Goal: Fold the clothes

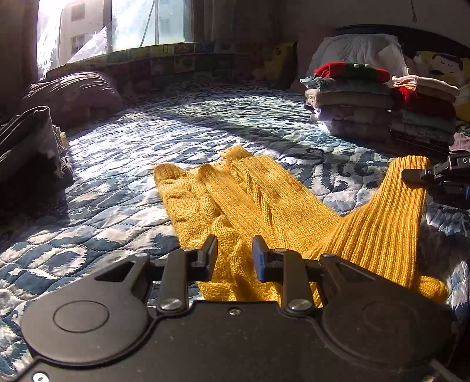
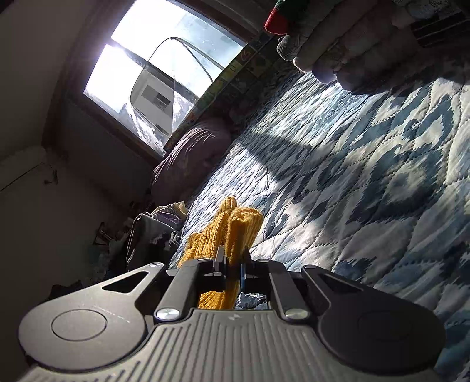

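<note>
A mustard-yellow knit sweater (image 1: 235, 199) lies on the blue-and-white quilted bed (image 1: 117, 176). My left gripper (image 1: 235, 252) stands open low over the sweater's near part, with knit fabric showing between its fingers. At the right edge of the left wrist view, my right gripper (image 1: 411, 176) pinches the ribbed cuff of one sleeve (image 1: 390, 211) and holds it raised off the quilt. In the right wrist view, the right gripper (image 2: 233, 260) is shut on that yellow sleeve (image 2: 235, 226), which bunches up ahead of the fingers.
Two stacks of folded clothes (image 1: 352, 102) (image 1: 423, 114) stand at the far right of the bed, also seen in the right wrist view as folded clothes (image 2: 352, 44). A brown pillow (image 1: 73, 94) and a dark bag (image 1: 26, 141) sit at the left. A bright window (image 1: 147, 23) lies beyond.
</note>
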The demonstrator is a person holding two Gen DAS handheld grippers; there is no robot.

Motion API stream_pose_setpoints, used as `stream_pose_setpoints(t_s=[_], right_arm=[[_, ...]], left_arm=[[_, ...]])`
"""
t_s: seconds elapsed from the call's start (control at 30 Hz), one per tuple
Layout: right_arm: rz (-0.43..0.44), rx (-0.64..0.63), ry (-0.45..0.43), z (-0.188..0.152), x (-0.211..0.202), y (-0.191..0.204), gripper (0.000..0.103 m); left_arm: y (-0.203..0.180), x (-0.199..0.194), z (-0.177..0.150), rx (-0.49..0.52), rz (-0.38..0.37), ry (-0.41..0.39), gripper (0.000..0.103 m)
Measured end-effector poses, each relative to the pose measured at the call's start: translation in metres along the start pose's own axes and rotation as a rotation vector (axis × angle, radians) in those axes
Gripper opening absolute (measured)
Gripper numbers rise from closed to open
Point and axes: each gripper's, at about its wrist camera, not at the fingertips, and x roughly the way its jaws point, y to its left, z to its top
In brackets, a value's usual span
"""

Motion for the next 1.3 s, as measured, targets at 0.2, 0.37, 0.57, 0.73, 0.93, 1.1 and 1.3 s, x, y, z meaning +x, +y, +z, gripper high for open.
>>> stream_pose_setpoints(t_s=[0.2, 0.37, 0.57, 0.73, 0.93, 1.1, 1.3], right_arm=[[-0.008, 0.01, -0.005, -0.001, 0.001, -0.003, 0.01], [0.001, 0.014, -0.006, -0.001, 0.007, -0.002, 0.01], [0.009, -0.002, -0.004, -0.007, 0.012, 0.006, 0.01], [0.021, -0.023, -0.03, -0.011, 0.007, 0.015, 0.01], [0.013, 0.002, -0.049, -0.011, -0.01, 0.019, 0.01], [-0.006, -0.025, -0.057, -0.006, -0.016, 0.031, 0.01], [-0.055, -0.05, -0.039, 0.004, -0.011, 0.054, 0.01]], left_arm=[[-0.01, -0.014, 0.001, 0.022, 0.04, -0.025, 0.029], [-0.019, -0.09, -0.02, -0.025, 0.046, -0.097, 0.029], [-0.071, -0.088, -0.079, 0.025, -0.039, 0.039, 0.029], [-0.081, -0.108, -0.072, 0.021, -0.006, -0.067, 0.033], [-0.074, -0.104, -0.069, 0.004, -0.04, -0.007, 0.033], [-0.045, -0.102, -0.03, -0.073, -0.046, -0.156, 0.032], [-0.045, -0.03, -0.048, 0.119, -0.067, -0.008, 0.034]])
